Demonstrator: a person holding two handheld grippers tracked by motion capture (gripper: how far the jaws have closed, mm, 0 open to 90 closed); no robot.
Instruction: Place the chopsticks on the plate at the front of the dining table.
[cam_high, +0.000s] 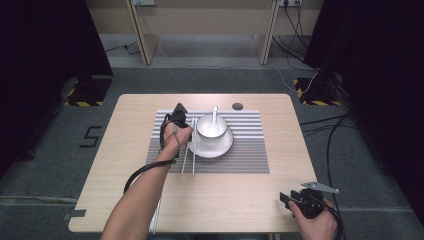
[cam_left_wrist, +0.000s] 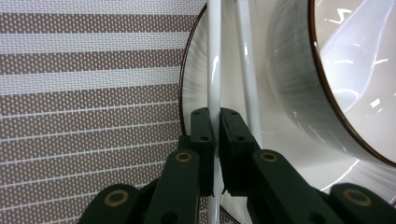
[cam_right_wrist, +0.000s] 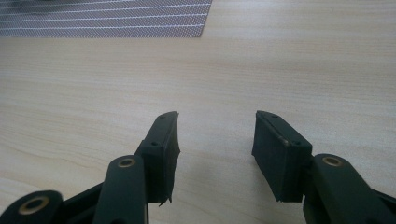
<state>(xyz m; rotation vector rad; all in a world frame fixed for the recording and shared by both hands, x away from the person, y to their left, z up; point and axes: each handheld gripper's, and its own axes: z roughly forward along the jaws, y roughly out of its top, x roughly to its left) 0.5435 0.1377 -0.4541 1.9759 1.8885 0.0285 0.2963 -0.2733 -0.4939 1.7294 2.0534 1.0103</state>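
The left hand-held gripper (cam_left_wrist: 217, 122) is clenched on one white chopstick (cam_left_wrist: 213, 60), its jaws pinching the stick over the plate's (cam_left_wrist: 196, 79) left rim. A second chopstick (cam_left_wrist: 246, 70) lies just beside it, nearer the bowl (cam_left_wrist: 299, 88). Both sit on the striped mat (cam_high: 250, 155) at mid-worktop (cam_high: 125, 150). The right hand-held gripper (cam_right_wrist: 215, 135) is released, hovering near the worktop's near right corner.

Glossy white chopstick (cam_left_wrist: 213, 56), glazed bowl (cam_left_wrist: 327, 70) and plate (cam_left_wrist: 196, 88) on a woven mat (cam_left_wrist: 88, 84); matt wood-grain table (cam_right_wrist: 280, 60).
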